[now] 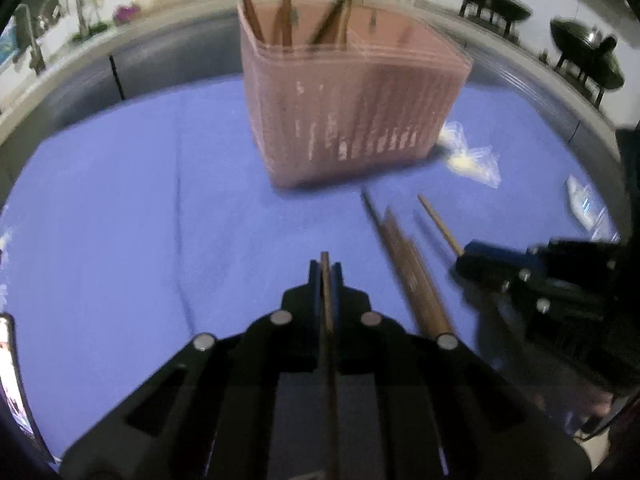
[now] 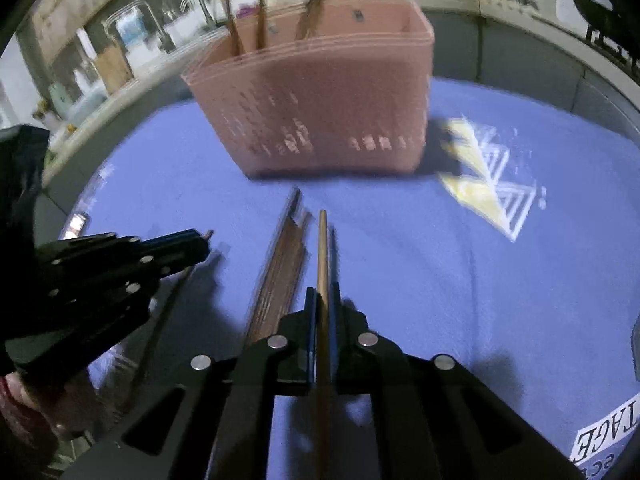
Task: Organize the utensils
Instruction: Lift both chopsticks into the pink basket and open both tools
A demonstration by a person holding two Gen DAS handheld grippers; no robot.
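A pink slotted utensil holder (image 1: 352,112) (image 2: 320,100) stands on the blue cloth (image 1: 120,200) with several brown chopsticks upright in it. In the left wrist view my left gripper (image 1: 325,270) is shut on a thin dark chopstick (image 1: 326,320) that runs back between its fingers. My right gripper (image 2: 322,296) is shut on a lighter wooden chopstick (image 2: 322,248) that points toward the holder. A loose bundle of dark chopsticks (image 2: 280,268) (image 1: 404,268) lies on the cloth between the two grippers. Each view also shows the other gripper: the right gripper (image 1: 468,254) and the left gripper (image 2: 198,240).
A crumpled clear plastic bag (image 1: 472,156) (image 2: 480,176) lies right of the holder. A phone screen (image 1: 8,360) sits at the cloth's left edge, a printed paper label (image 2: 600,440) at the lower right. Behind are a faucet (image 1: 76,8) and black woks (image 1: 492,0).
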